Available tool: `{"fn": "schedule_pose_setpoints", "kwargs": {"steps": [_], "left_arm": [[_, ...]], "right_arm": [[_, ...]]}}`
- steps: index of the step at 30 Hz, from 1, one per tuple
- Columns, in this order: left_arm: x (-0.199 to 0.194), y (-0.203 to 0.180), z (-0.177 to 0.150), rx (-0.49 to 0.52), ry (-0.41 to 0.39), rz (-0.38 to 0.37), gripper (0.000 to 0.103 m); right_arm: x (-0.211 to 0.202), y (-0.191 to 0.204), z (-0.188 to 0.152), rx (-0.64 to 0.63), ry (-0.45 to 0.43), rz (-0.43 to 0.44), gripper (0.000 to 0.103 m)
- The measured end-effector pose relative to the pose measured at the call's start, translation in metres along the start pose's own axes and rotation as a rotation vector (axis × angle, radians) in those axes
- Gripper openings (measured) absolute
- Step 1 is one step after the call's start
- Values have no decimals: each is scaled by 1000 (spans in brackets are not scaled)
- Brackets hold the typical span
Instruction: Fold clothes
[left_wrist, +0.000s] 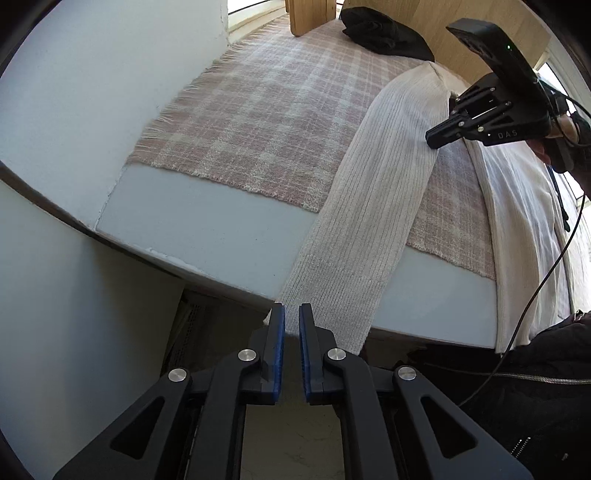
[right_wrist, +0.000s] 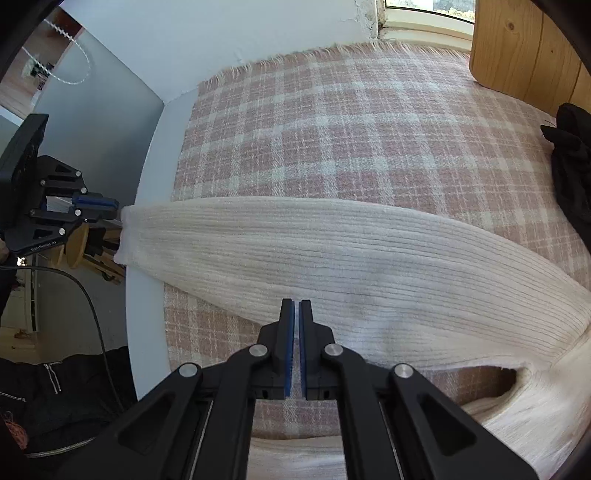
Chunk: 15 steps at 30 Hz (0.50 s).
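Left gripper (left_wrist: 291, 325) at the table's front edge, jaws a narrow gap apart, right at the cuff end of the sleeve (left_wrist: 364, 218); from the left wrist view the cuff edge sits just behind the blue pads (left_wrist: 279, 343), and I cannot tell if any fabric is pinched. In the right wrist view this gripper (right_wrist: 114, 206) meets the cuff tip at the table's left edge. Cream ribbed sweater (right_wrist: 369, 266) lies on the pink plaid blanket (right_wrist: 332, 129) covering the white table (left_wrist: 207, 229); its sleeve is stretched out straight, cuff hanging over the table edge. Right gripper (right_wrist: 296, 314) hovers over the sleeve's middle, jaws together with nothing visible between them. Black garment (left_wrist: 380, 33) near the far edge, beside a wooden board (right_wrist: 524, 51). Person's dark zip jacket (left_wrist: 546, 387) at the near side.
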<state>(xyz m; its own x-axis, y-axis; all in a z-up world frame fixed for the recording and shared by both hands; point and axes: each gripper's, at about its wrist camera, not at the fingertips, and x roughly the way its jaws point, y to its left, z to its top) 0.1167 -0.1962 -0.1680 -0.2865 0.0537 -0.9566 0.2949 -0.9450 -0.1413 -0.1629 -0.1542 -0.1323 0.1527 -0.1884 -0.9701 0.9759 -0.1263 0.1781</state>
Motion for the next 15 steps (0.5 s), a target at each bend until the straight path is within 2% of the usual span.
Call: {"fn": "schedule_pose_setpoints", "kwargs": {"steps": [2, 5, 8, 10, 15], "left_arm": [[1, 4, -4, -16, 13, -13, 19], [5, 6, -7, -43, 29, -37, 31], [6, 6, -3, -57, 27, -53, 32], [6, 5, 3, -59, 33, -53, 36], [7, 6, 18, -50, 50, -57, 36]], "right_arm": [[-3, 8, -1, -3, -18, -10, 3], [-14, 3, 0, 77, -54, 37, 4], [-23, 6, -4, 90, -81, 19, 6], [-23, 12, -7, 87, -71, -1, 6], [-21, 4, -21, 83, -49, -26, 6]]}}
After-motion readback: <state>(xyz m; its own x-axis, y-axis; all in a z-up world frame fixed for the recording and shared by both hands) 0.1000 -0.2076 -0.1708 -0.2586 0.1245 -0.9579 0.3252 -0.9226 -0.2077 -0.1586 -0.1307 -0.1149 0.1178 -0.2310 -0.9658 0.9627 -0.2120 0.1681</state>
